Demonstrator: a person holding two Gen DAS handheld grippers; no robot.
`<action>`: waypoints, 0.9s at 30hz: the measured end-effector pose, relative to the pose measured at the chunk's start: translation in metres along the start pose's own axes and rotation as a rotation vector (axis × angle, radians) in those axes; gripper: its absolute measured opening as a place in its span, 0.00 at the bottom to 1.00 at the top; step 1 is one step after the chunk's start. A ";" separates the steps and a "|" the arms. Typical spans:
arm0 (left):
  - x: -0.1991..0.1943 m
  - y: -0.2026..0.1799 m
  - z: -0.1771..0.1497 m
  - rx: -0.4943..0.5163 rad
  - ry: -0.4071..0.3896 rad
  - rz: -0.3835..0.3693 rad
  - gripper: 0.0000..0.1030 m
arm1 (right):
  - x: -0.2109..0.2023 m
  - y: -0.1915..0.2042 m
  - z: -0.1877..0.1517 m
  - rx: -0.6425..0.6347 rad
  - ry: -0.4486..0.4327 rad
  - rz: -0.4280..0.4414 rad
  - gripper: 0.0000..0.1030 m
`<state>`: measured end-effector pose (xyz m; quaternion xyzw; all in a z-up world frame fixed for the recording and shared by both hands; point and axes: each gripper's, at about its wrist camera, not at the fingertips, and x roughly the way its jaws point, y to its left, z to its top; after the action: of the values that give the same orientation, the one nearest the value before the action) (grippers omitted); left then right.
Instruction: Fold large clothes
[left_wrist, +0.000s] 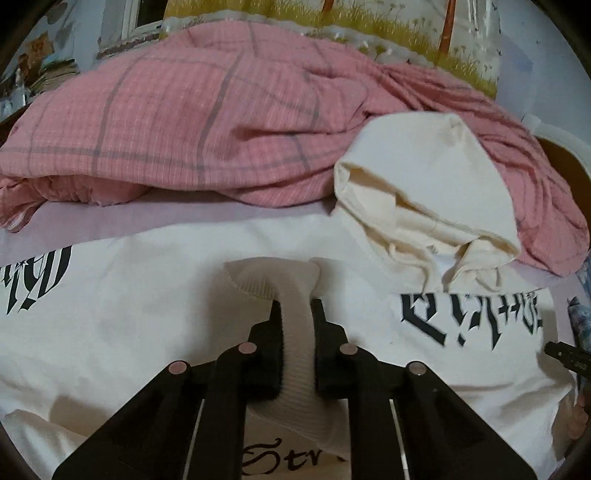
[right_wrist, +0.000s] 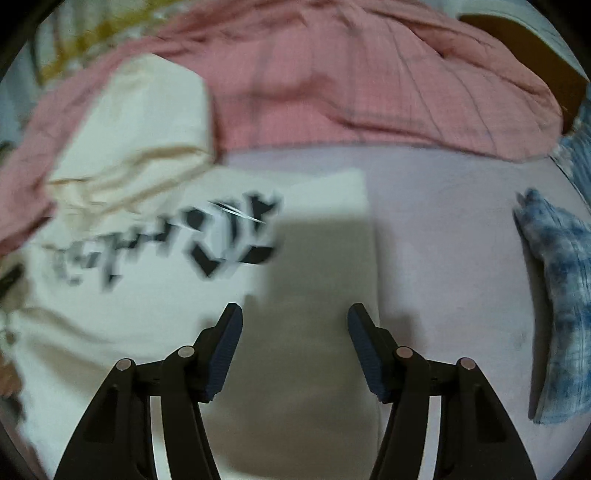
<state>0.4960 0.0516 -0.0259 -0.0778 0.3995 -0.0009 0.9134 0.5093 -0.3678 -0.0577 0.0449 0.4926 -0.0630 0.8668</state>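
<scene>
Bed sheet (right_wrist: 443, 236) bare between the white hoodie (right_wrist: 110, 332) and the blue tie-dye cloth (right_wrist: 557, 302) at the bed's right edge: open lane for a gripper there. Far side of the bed blocked by a heaped pink checked blanket (left_wrist: 184, 122); the hood (left_wrist: 424, 184) lies against it. Narrow bare strip of sheet between blanket and hoodie body, left of the hood. Hoodie covers the near part of the bed. Right gripper (right_wrist: 295, 314) fingers apart over the hoodie's edge.

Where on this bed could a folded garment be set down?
The bare lilac sheet between the white hoodie and the blue tie-dye cloth is free. Farther back, the pink checked quilt crowds it.
</scene>
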 end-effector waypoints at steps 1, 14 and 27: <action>0.003 0.000 -0.002 0.000 0.005 -0.003 0.11 | 0.006 0.000 0.000 0.008 0.004 -0.033 0.59; -0.055 -0.011 0.017 0.005 -0.305 -0.144 0.10 | -0.012 -0.011 0.003 0.094 -0.209 -0.261 0.00; 0.024 0.009 0.019 -0.062 -0.029 0.014 0.12 | -0.010 -0.051 0.004 0.243 -0.139 0.133 0.55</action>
<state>0.5255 0.0614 -0.0315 -0.1030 0.3864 0.0192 0.9164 0.4996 -0.4177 -0.0474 0.1776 0.4161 -0.0675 0.8892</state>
